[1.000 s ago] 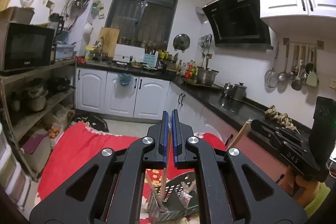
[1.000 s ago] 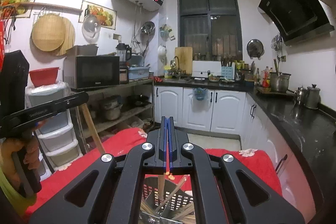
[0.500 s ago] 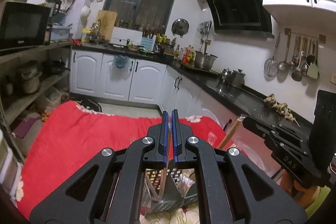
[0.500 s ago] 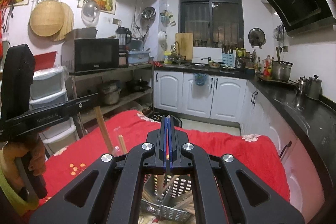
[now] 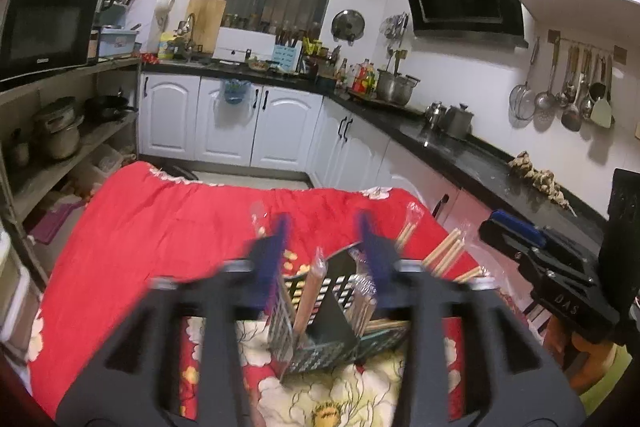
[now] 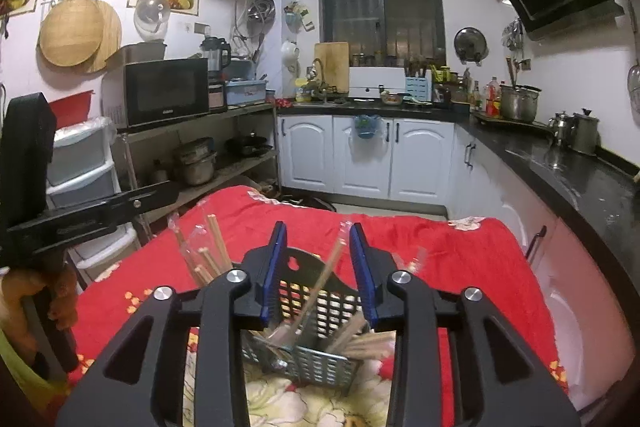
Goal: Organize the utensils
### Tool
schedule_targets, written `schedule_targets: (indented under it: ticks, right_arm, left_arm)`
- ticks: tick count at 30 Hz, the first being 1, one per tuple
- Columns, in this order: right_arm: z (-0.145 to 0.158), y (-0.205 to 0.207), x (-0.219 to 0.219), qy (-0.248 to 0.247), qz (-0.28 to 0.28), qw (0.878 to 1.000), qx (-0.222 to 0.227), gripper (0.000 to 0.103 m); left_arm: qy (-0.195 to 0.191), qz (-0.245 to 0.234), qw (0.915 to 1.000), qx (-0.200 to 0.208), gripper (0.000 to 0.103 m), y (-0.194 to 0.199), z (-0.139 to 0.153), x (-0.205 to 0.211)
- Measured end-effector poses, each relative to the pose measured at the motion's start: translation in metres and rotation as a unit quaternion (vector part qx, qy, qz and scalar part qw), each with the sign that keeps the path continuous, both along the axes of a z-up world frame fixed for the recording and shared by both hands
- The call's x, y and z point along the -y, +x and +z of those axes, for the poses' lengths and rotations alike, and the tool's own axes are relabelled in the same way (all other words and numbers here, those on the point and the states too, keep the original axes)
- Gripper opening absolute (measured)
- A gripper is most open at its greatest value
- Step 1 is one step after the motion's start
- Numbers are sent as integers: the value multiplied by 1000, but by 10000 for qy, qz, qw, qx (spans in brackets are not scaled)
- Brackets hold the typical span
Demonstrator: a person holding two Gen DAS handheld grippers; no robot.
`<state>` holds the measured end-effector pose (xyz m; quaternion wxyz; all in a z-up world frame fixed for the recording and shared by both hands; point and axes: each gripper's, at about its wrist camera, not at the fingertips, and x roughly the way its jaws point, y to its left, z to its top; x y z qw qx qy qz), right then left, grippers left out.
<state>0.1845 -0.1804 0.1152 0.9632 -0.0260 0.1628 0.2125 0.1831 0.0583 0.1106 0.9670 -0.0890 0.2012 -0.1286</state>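
With both sets of jaws spread and empty, left gripper and right gripper hover just above the perforated basket; wrapped chopsticks stand inside it, leaning on its walls, apparently deposited.

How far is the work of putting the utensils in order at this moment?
Done, it seems: many wrapped chopsticks stand in the black basket on the red cloth. In hand: nothing. The left gripper and the right gripper are both open above the basket, with no stick between their fingers. Left: no loose utensils show on the cloth in these views, so perhaps little remains.
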Motion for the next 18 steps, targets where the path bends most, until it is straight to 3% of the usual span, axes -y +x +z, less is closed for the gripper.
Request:
schedule_targets:
  ticks: [2,4,6,7,9,12,18]
  right_arm:
    - [0,-6,4,15,-24,10000,39,48]
    - [1,-13,9,-6,-68,9999,83,53]
    - [2,-22,14,-5,-99,9998,174,66]
    - [3,-26,17,12,-133,9997,199,69]
    - [5,-33,24,77,-121,9997,217,75]
    - [5,-44,32,90,-208,9995,226,88]
    - [-2,-63,44,-21,-265,9996,114,95]
  left_arm:
    - [-10,43,10000,20,48,-6,2,-3]
    - [-23,100,9999,29,66,-11,4,-7]
    - [-57,147,9999,48,75,-18,6,-11]
    - [-53,200,9998,66,84,-23,8,-13]
    - [-46,270,9996,98,92,-31,10,-15]
    - [-34,242,9997,42,92,-41,9,-16]
    - [228,62,9995,-213,93,-64,-3,-5]
